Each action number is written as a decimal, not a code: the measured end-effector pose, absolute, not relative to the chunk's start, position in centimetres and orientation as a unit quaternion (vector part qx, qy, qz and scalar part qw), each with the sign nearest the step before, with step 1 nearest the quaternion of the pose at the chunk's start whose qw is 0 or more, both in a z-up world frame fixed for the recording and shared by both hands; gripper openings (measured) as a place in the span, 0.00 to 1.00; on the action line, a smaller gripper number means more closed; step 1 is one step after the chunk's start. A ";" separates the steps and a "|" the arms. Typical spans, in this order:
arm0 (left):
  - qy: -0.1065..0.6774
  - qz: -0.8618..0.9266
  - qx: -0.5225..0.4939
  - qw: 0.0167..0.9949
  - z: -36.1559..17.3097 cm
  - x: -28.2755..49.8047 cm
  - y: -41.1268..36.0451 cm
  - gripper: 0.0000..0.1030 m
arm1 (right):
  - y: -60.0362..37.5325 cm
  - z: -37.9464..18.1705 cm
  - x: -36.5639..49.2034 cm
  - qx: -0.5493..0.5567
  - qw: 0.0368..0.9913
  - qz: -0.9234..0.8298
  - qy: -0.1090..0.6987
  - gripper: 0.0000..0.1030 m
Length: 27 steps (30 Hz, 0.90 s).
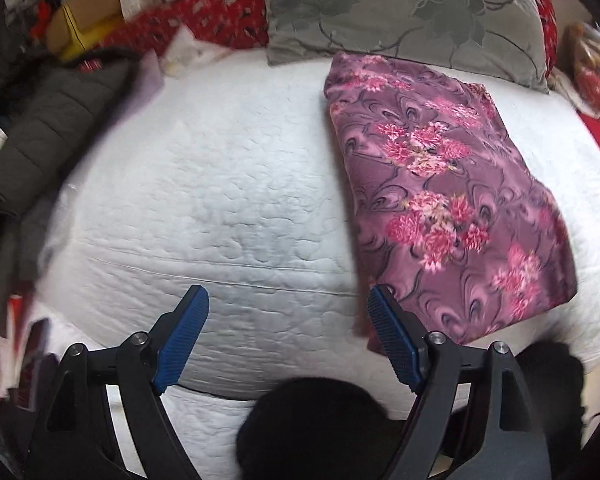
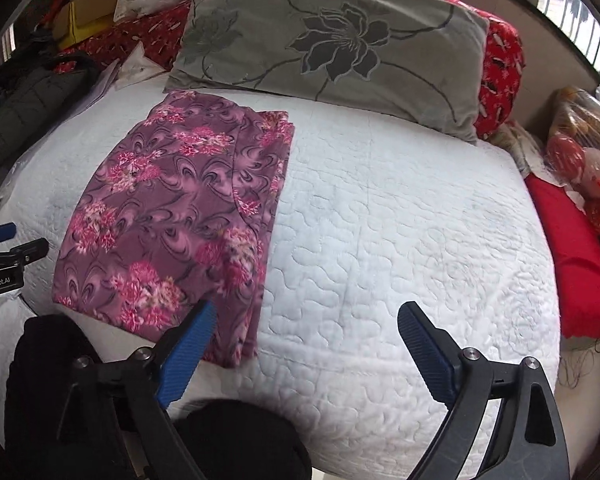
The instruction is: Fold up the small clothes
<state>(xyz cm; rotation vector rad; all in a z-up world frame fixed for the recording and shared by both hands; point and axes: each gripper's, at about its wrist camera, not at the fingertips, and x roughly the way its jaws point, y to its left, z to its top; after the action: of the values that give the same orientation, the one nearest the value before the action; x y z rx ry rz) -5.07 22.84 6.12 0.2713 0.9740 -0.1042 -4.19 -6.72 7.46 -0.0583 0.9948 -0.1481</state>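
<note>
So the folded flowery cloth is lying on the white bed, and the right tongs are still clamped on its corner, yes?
No. The right tongs are open and hold nothing, as the right wrist view shows. The cloth does lie folded on the white bed.

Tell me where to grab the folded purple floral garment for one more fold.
Probably take the purple floral garment by its near short edge, coming in low from the front of the white quilt. It lies flat as a long rectangle; that layered hem is nearest the right tongs.

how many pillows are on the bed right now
1 fully in view: a grey pillow with a dark flower print at the head of the bed, just beyond the folded purple floral garment. Red patterned bedding behind it may hide more.
</note>
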 end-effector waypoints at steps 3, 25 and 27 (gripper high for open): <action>0.451 -0.048 0.144 0.879 6.4 -6.2 22.3 0.80 | -6.6 7.8 -5.1 -0.039 0.881 -0.088 0.463 0.92; 0.429 -0.093 0.125 0.890 8.2 -9.5 20.0 0.80 | -6.1 8.7 -7.9 -0.036 0.897 -0.114 0.425 0.97; 0.429 -0.095 0.123 0.890 8.2 -9.7 19.9 0.80 | -6.1 8.5 -7.8 -0.033 0.895 -0.111 0.431 0.97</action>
<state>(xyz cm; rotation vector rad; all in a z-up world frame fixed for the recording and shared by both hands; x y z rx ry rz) -9.65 19.93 8.22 0.2548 0.8920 -0.1972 -7.82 -6.12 8.51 -0.0681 0.8928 -0.2296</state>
